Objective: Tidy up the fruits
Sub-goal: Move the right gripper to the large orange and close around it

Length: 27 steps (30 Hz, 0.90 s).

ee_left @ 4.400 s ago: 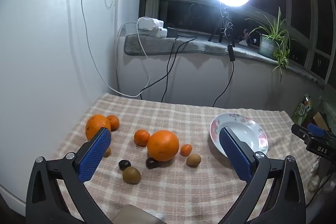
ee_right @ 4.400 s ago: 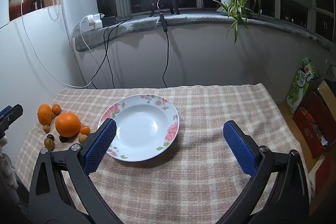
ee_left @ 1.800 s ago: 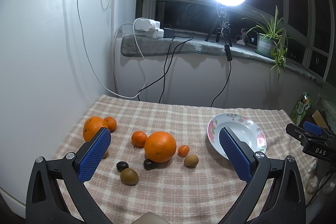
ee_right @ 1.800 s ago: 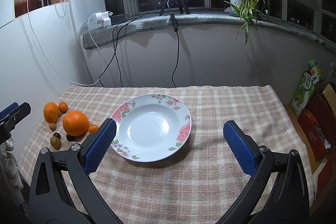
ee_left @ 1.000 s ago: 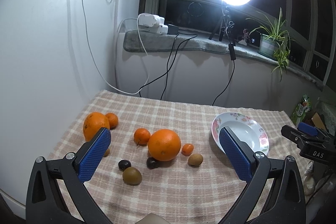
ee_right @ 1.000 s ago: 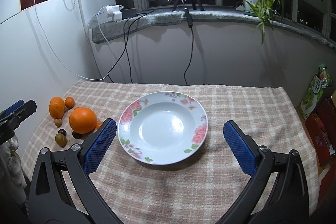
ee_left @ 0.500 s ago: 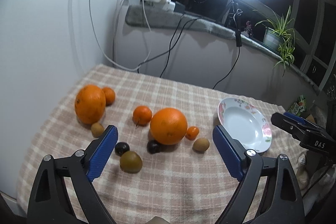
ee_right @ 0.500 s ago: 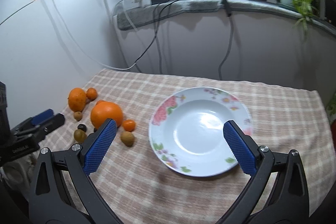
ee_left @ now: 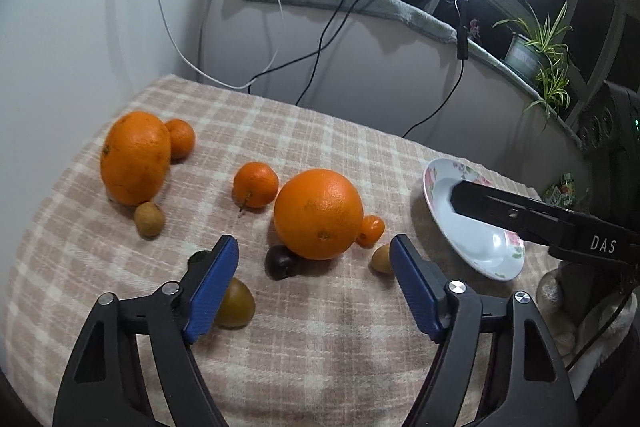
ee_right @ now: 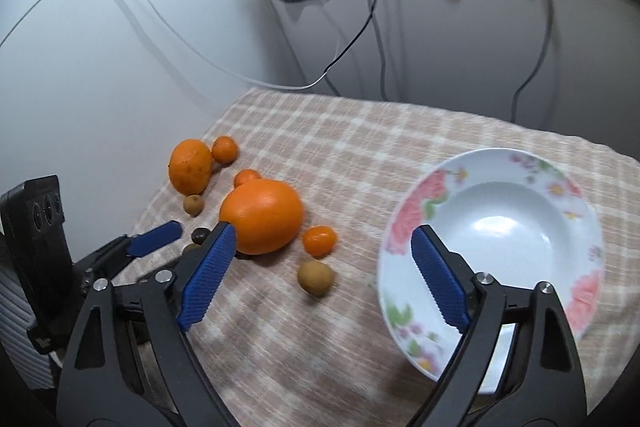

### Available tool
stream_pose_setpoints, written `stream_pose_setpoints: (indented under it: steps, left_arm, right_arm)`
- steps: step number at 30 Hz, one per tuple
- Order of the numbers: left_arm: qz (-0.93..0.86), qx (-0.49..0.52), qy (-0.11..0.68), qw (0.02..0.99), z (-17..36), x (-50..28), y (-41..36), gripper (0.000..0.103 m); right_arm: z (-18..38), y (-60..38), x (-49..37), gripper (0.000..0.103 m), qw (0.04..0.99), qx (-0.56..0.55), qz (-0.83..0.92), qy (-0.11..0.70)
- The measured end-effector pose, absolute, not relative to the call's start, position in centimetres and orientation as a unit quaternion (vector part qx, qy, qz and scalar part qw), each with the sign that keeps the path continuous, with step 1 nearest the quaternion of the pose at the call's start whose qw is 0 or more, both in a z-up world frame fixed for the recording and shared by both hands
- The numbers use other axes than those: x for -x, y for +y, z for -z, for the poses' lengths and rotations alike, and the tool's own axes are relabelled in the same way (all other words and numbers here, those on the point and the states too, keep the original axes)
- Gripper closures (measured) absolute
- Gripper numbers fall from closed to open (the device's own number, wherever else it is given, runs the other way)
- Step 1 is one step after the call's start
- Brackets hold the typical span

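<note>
Left gripper (ee_left: 314,279): released, jaws spread wide, nothing between the pads; it hangs low over the near side of the fruit cluster. Right gripper (ee_right: 320,273): released, jaws wide apart, nothing held, positioned between the fruit and the plate (ee_right: 568,187).

Counter (ee_left: 320,347) is covered by a checked cloth. In the left wrist view, the large orange (ee_left: 319,213) sits at centre. A small tangerine (ee_left: 370,230) touches it at 3 o'clock; a dark fruit (ee_left: 281,261) touches it at 7 o'clock. A brown fruit (ee_left: 380,259) lies at 5 o'clock, just beside the right pad. A medium tangerine (ee_left: 255,185) lies at 10 o'clock, apart. A second large orange (ee_left: 135,158) lies well off at 9 o'clock, with a small tangerine (ee_left: 181,139) touching its far side and a small brown fruit (ee_left: 149,219) at its near side. A brown-green fruit (ee_left: 236,303) lies partly behind the left pad.

The floral plate carries no fruit and stands at 3 o'clock from the cluster, apart from it
</note>
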State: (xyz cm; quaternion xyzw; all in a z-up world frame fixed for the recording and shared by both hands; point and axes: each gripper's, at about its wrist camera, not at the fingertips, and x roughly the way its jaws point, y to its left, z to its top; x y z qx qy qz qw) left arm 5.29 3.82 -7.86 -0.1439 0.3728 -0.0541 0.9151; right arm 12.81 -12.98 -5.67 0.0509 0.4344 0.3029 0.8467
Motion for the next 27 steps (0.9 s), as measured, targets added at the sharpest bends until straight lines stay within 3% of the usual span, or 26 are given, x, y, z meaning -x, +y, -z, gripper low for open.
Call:
stream_pose_setpoints:
  steps: [10,27]
  left_arm:
    - [0.068,0.158,0.395,0.902,9.4,-7.2,3.8,0.037]
    - [0.075,0.164,0.405,0.896,10.6,-9.1,3.9,0.041]
  right_arm:
    - [7.8,-9.2,-15.6,0.025,0.791,-0.071,-0.361,0.489]
    - [9.2,-5.7,-17.0,0.028,0.761,-0.054,-0.394,0.512]
